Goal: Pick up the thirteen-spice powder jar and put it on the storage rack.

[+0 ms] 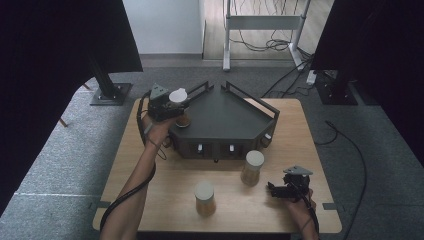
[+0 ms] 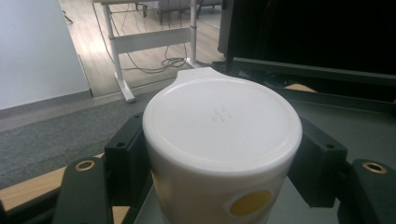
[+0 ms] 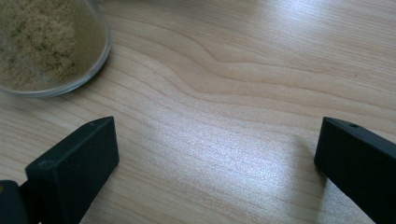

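Both forearms are bare, with no sleeves. A thin dark band circles the left wrist. The left gripper (image 1: pixel 167 107) is a black block topped by a grey three-cornered plate, and a thick black cable trails from it along the left forearm. The right gripper (image 1: pixel 280 190) is black too, with the same grey plate and a thinner cable. Brass-ringed screw holes mark the left one's black jaws.

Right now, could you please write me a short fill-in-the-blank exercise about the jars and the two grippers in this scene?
1. The left gripper is shut on a jar with a ____ lid.
2. The right gripper rests with its jaws ____ over the wooden table.
3. Besides the held jar, ____ jars stand on the table in front of the dark rack.

Missing words: white; open; two
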